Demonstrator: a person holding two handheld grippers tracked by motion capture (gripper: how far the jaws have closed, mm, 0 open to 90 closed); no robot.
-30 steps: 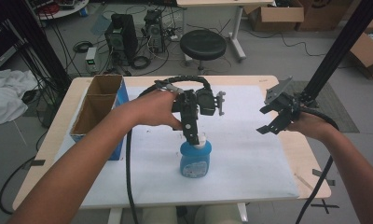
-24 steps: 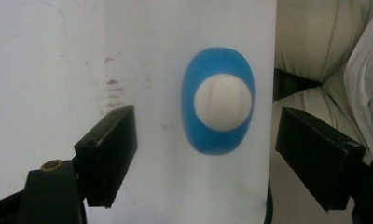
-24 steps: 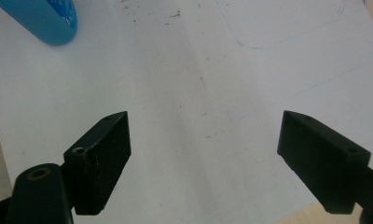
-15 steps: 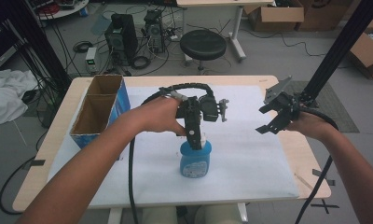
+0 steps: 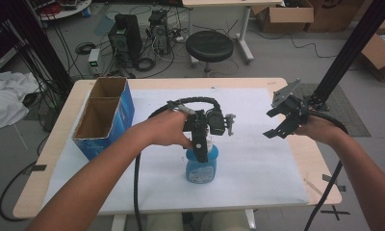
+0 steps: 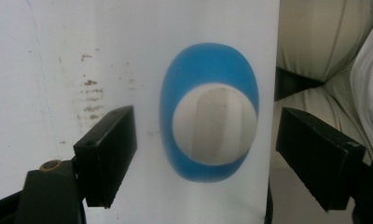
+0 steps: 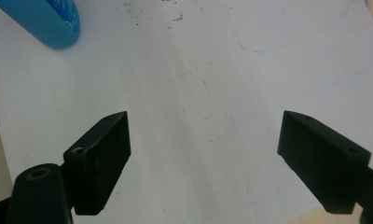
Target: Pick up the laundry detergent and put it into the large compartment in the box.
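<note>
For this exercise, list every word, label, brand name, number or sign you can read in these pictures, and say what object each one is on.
No text can be read with certainty.
Blue bottle: a pale label on its front with print, too small and blurred to read.
Blue bottle in the right gripper view: small white print at its edge, too blurred to read.
Blue cardboard box: no lettering that can be made out.
White cap: no marking.

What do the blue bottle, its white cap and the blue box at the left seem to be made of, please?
Blue bottle: likely plastic, smooth with a soft sheen. White cap: probably matte plastic, with a moulded ridge. Blue box: cardboard, with a brown raw inside and printed blue outer faces.
</note>
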